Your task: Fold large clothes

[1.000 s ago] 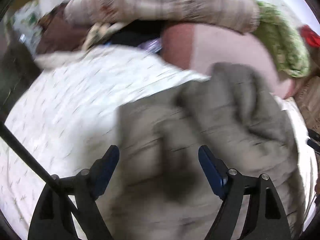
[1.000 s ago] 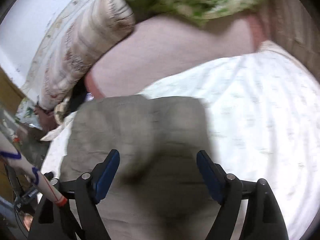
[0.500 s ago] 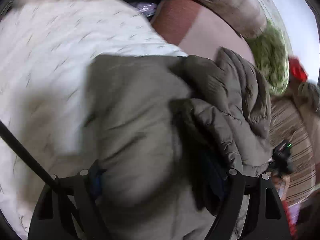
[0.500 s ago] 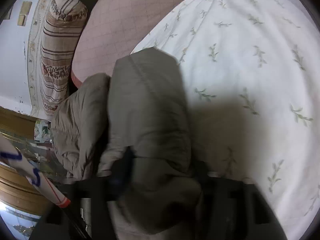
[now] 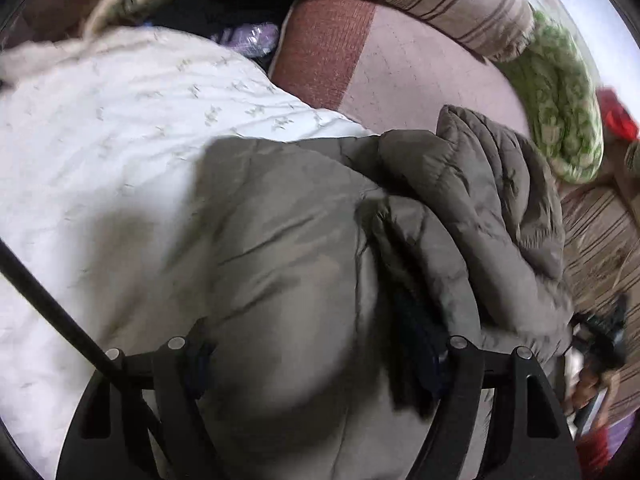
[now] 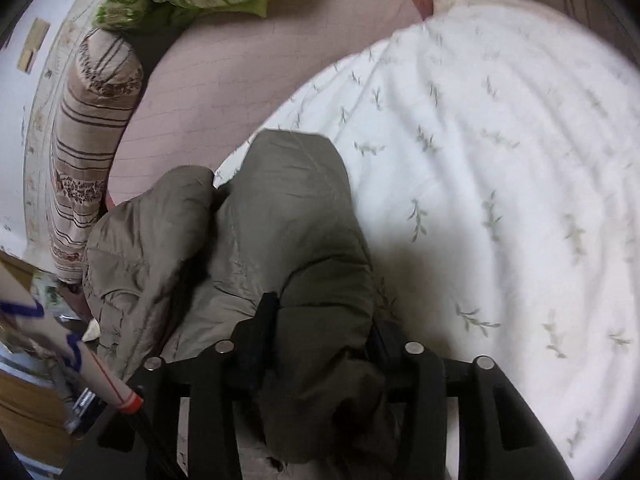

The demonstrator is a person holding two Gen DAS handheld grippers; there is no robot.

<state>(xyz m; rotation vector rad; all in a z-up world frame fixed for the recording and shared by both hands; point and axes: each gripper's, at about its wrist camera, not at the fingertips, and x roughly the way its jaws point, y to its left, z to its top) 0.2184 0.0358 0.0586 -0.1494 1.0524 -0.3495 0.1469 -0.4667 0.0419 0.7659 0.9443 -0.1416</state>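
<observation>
Olive-grey quilted puffer jacket point(image 5: 304, 264) lies bunched on the white leaf-print duvet point(image 5: 100, 152). Your left gripper point(image 5: 316, 364) is closing around a thick bulge; your right gripper point(image 6: 316, 344) is opening with a fold between its jaws. Soft, slippery, springy: grab seams or hem.

Both grippers share a build: left gripper point(image 5: 316, 364) and right gripper point(image 6: 320, 344) have matte black slotted finger arms, 2 silver screws point(image 5: 176, 343) per side, dark blue pads point(image 5: 202, 364), thin black rod point(image 5: 52, 304) at left.
</observation>
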